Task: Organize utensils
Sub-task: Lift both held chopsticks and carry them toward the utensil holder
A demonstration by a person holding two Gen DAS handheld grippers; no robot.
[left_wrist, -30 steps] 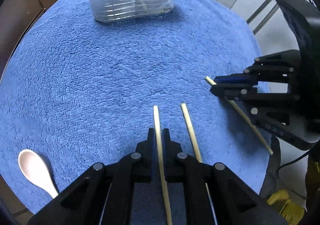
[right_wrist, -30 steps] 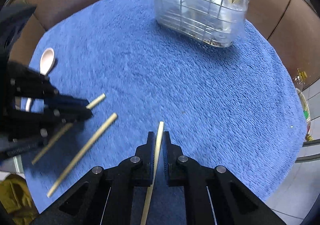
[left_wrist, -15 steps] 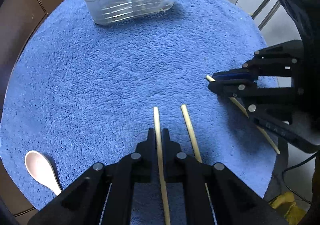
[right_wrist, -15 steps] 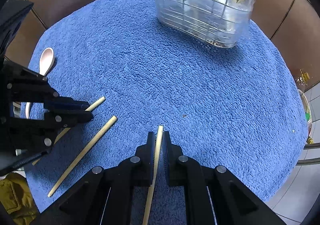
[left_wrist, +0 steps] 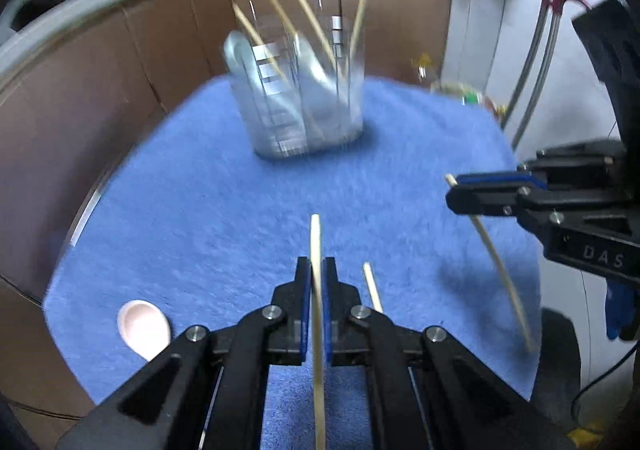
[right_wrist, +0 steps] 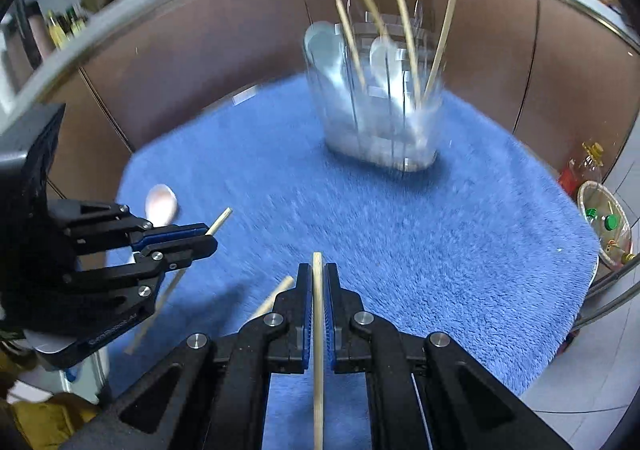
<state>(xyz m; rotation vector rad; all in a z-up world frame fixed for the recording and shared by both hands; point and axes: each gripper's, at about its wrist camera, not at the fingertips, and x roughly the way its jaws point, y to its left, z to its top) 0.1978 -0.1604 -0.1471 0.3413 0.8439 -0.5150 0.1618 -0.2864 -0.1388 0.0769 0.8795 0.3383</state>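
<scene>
**Two chopsticks up, one stick and a spoon to go**

Both grippers have lifted off the blue towel since the earlier frames, each taking its chopstick along, and the cameras have tipped up so the whole utensil basket is now in sight.

Left wrist view: the left gripper [left_wrist: 316, 274] has its jaws clenched on a chopstick [left_wrist: 315, 242], tip poking out ahead of the pads. Off to the right, the right gripper [left_wrist: 472, 194] carries its own stick, which hangs down at a slant. One loose chopstick [left_wrist: 372, 288] lies on the blue towel [left_wrist: 200, 210] just right of the jaws, and a pink spoon [left_wrist: 144, 324] sits low left. The utensil basket [left_wrist: 300, 110] stands at the far side, well apart, already holding sticks and spoons.

My take on doing this well: bring each stick over the basket, tilt it closer to upright, lower the bottom end inside the rim, then let go. One hand at a time, so they don't bump.

Right wrist view: same story mirrored, right jaws clamped on their chopstick [right_wrist: 317, 278], with the left gripper at the lower left.

Hard to read: the basket is motion-smeared in both views, so I can't tell its compartments or count what's inside. The held sticks' back ends run out of frame, and the spoon handle is hidden behind gripper parts in both views.
</scene>
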